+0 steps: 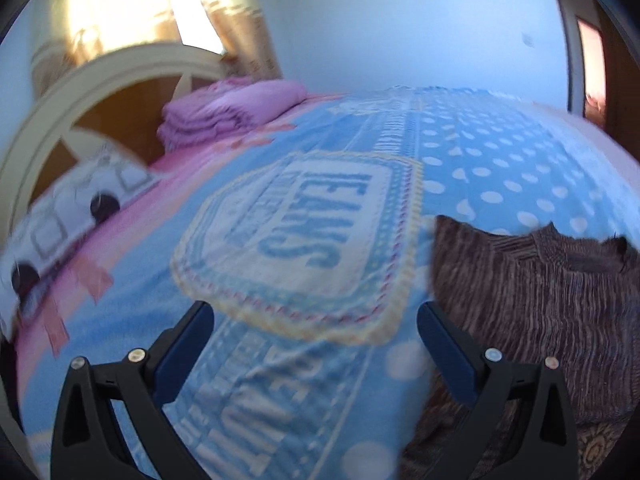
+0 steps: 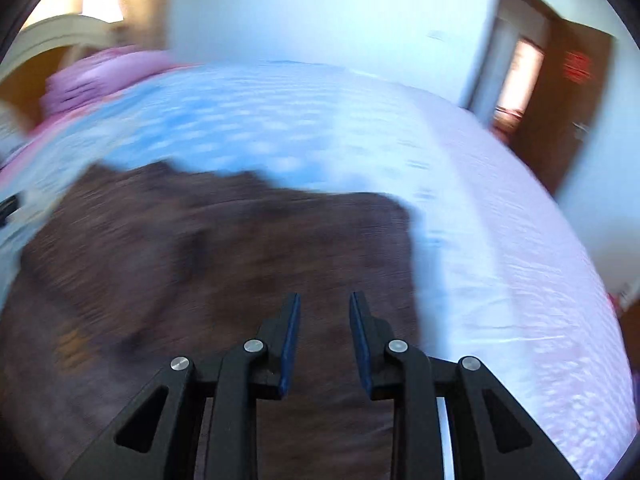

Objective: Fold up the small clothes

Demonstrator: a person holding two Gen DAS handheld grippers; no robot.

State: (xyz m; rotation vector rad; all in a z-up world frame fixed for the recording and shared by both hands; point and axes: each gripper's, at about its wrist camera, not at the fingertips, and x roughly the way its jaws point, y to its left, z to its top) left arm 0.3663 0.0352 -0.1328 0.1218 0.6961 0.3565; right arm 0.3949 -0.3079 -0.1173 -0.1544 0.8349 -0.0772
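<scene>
Our left hand-held gripper hangs wide and empty over the blue bedspread, with the brown striped sweater lying on the bed just to its right. Our right hand-held gripper hovers above that sweater, jaws narrow, gripping nothing. The sweater looks spread flat, neckline showing, so we judge folding barely begun.

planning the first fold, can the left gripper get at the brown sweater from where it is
Probably yes: the left gripper stands open over the blue blanket, the brown sweater lies right beside its right-hand finger, and nothing sits between them.
</scene>
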